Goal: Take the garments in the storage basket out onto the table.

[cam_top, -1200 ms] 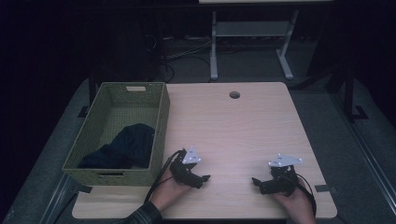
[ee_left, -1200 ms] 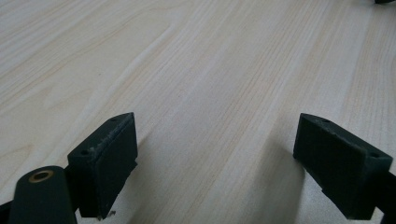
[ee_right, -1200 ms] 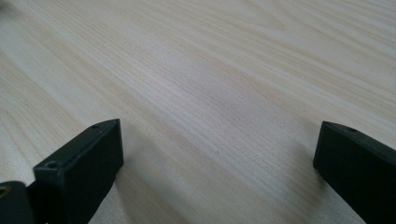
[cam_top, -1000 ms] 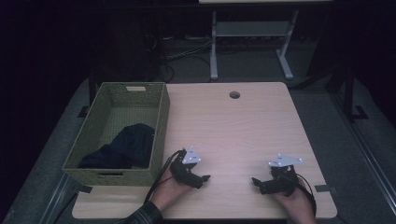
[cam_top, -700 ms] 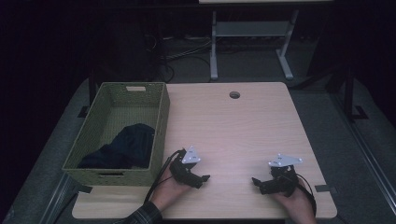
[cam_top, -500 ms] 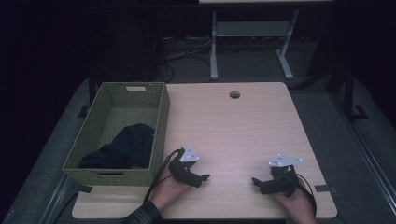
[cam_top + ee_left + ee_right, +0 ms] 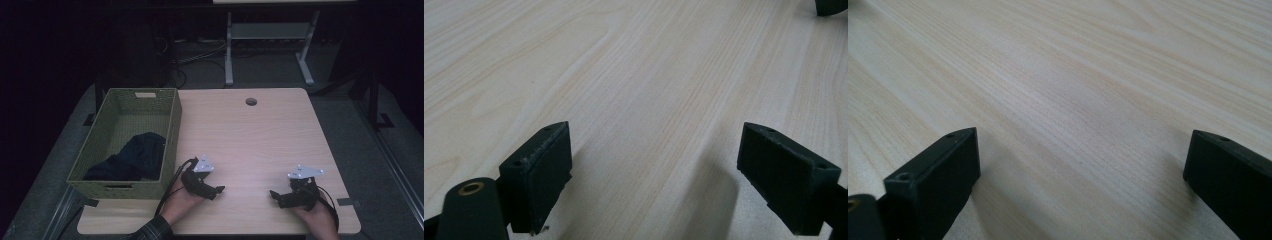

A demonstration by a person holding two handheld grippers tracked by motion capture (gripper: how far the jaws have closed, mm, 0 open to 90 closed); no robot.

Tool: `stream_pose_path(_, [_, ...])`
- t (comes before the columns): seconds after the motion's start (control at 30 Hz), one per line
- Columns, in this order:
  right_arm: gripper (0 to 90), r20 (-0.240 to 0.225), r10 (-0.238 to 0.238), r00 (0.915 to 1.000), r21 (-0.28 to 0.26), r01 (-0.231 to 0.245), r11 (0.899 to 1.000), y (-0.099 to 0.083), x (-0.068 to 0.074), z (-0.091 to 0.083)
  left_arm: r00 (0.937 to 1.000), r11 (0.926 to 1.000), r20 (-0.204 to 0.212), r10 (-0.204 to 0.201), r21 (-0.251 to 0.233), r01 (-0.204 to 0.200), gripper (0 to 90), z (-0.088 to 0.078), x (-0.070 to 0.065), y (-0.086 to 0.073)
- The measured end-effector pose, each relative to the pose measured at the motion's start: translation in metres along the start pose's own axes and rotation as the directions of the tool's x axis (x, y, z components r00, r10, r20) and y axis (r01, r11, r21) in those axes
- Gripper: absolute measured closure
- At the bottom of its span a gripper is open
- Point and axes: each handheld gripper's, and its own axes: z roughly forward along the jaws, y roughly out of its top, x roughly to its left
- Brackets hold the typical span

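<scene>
On the near edge of the table (image 7: 260,130), both grippers are resting low on the bare wood, jaws pointing toward each other across the gap between them. The left gripper (image 7: 220,190) is sitting just beside the basket (image 7: 172,125), its jaws spread wide and gripping nothing, as the left gripper view is showing plain wood grain between them. The right gripper (image 7: 272,194) is lying well apart from it toward the table's right side, likewise spread wide with only tabletop between its jaws. The dark cloth (image 7: 132,157) is lying bunched in the near half of the basket, below the rim, and neither gripper is touching it. This is looking like a resting pose at the start or the close of the work, with no step actively in hand. If the cloth is to come out, the left gripper is probably needing to lift over the basket's tall near wall, dip inside and close on a fold. That woven wall is the main obstacle; the cable hole (image 7: 251,101) at the far edge is well out of the way.
</scene>
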Motion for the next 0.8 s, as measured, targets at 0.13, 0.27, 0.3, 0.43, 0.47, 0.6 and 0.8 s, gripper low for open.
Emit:
stream_pose_path(0.13, [1.3, 0.000, -0.001, 1.0000, 0.000, 0.001, 1.000, 0.0000, -0.0001, 0.0000, 1.0000, 1.0000, -0.002, -0.004, -0.006, 0.004, 13.9, -0.0015, -0.0003, 0.0015])
stream_pose_path(0.27, [1.3, -0.001, -0.004, 1.0000, 0.000, 0.004, 1.000, 0.0001, -0.0004, 0.0000, 1.0000, 0.9999, 0.002, -0.006, -0.012, 0.006, 13.9, -0.0037, -0.0002, 0.0027])
stream_pose_path(0.3, [1.3, -0.001, -0.004, 1.0000, 0.000, 0.004, 1.000, 0.0001, -0.0003, 0.0000, 0.9999, 0.9999, 0.007, -0.007, -0.014, 0.008, 13.9, -0.0043, 0.0004, 0.0032])
stream_pose_path(0.43, [1.3, -0.001, -0.004, 1.0000, 0.000, 0.004, 1.000, 0.0001, -0.0003, 0.0001, 0.9999, 0.9998, 0.009, -0.010, -0.016, 0.011, 13.9, -0.0046, 0.0008, 0.0042])
stream_pose_path(0.47, [1.3, -0.001, -0.004, 1.0000, 0.000, 0.004, 1.000, 0.0001, -0.0003, 0.0000, 0.9999, 0.9999, 0.010, -0.006, -0.015, 0.006, 13.9, -0.0047, 0.0007, 0.0048])
stream_pose_path(0.6, [1.3, -0.001, -0.004, 1.0000, 0.000, 0.004, 1.000, 0.0001, -0.0003, 0.0001, 1.0000, 0.9998, 0.005, -0.001, -0.020, 0.001, 13.9, -0.0062, 0.0000, 0.0070])
stream_pose_path(0.8, [1.3, -0.001, -0.004, 1.0000, 0.000, 0.004, 1.000, 0.0001, -0.0003, 0.0001, 0.9999, 0.9997, 0.010, 0.002, -0.022, -0.002, 13.9, -0.0072, 0.0012, 0.0093])
